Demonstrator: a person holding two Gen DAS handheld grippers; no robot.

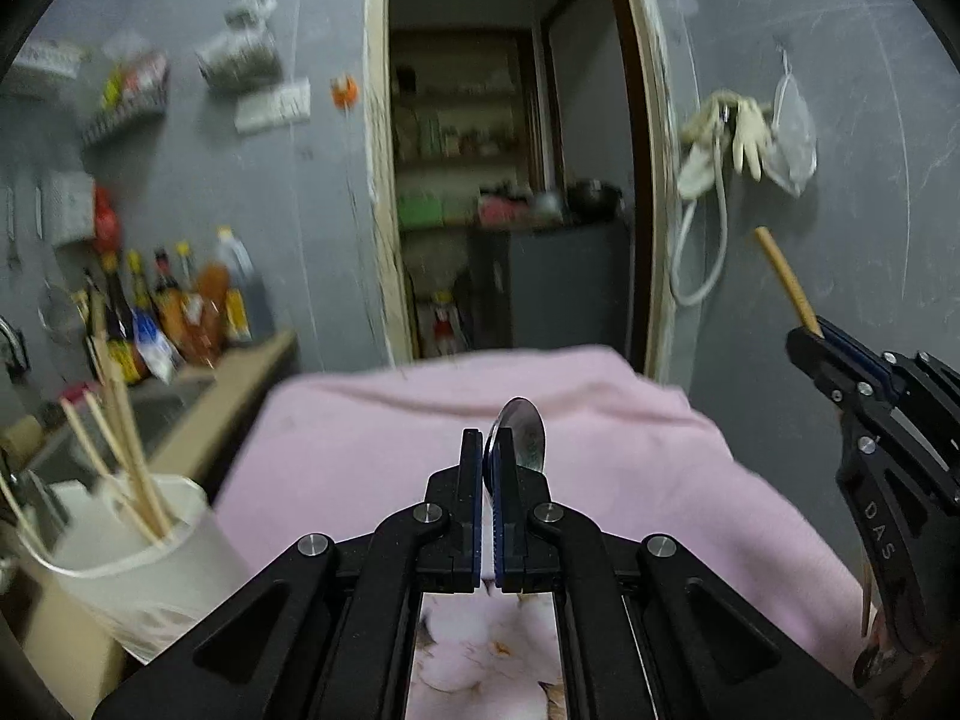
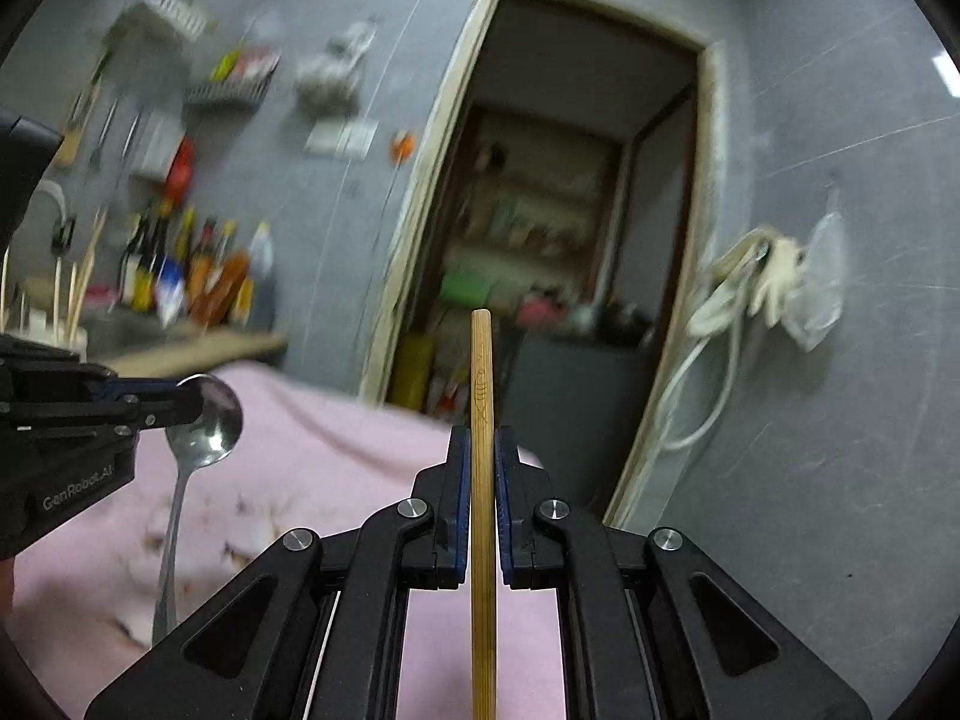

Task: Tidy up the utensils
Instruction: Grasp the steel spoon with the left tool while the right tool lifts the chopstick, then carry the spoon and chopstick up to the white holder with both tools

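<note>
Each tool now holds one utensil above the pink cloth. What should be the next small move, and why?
Probably carry the left tool with its spoon toward the white holder at the left, which already holds chopsticks. Both tools are shut on their items, the right tool on a chopstick, and the holder sits on the left tool's side.

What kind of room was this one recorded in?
Most likely a home kitchen: sauce bottles line a counter by a grey wall, a white holder keeps chopsticks, rubber gloves hang on a hook, and a doorway opens onto pantry shelves.
</note>
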